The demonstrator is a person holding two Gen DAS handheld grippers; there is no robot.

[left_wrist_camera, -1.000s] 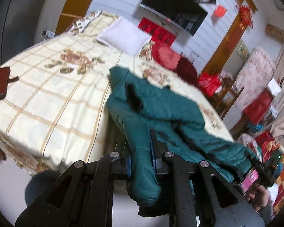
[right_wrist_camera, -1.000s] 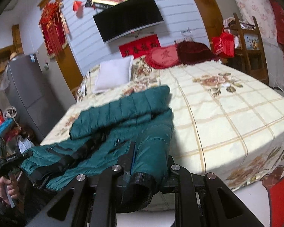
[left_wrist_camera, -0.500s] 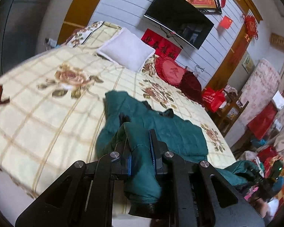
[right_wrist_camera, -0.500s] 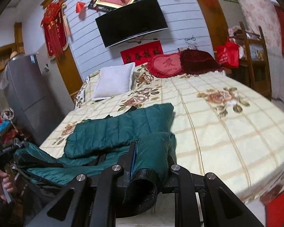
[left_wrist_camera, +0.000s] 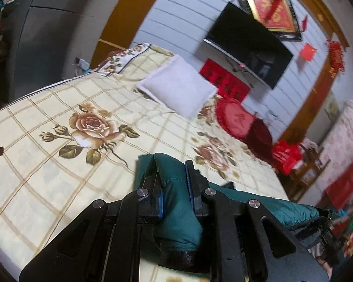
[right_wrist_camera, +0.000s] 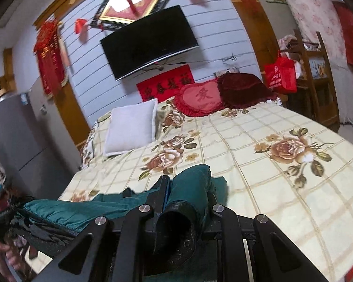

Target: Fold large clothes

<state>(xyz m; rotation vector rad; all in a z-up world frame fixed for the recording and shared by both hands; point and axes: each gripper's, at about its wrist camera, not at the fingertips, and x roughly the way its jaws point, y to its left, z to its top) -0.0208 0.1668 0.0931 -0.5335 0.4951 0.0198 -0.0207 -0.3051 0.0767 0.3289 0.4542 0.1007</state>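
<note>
Floral bedspread (left_wrist_camera: 47, 164) is carrying our teal puffer jacket (left_wrist_camera: 258, 202) at its near edge; we are clamping a sleeve in left tool (left_wrist_camera: 174, 176) and right tool (right_wrist_camera: 188, 183), risking slippery padding sliding off.

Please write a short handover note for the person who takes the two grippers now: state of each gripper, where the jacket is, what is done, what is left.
Left gripper: shut on a sleeve end of the green jacket.
Right gripper: shut on the other sleeve, near its black cuff.
Jacket: stretched between both grippers at the near edge of the bed, partly hanging off it.
Done: both sleeves gripped.
Left: lay the jacket flat, fold the sleeves in, fold the body.
</note>
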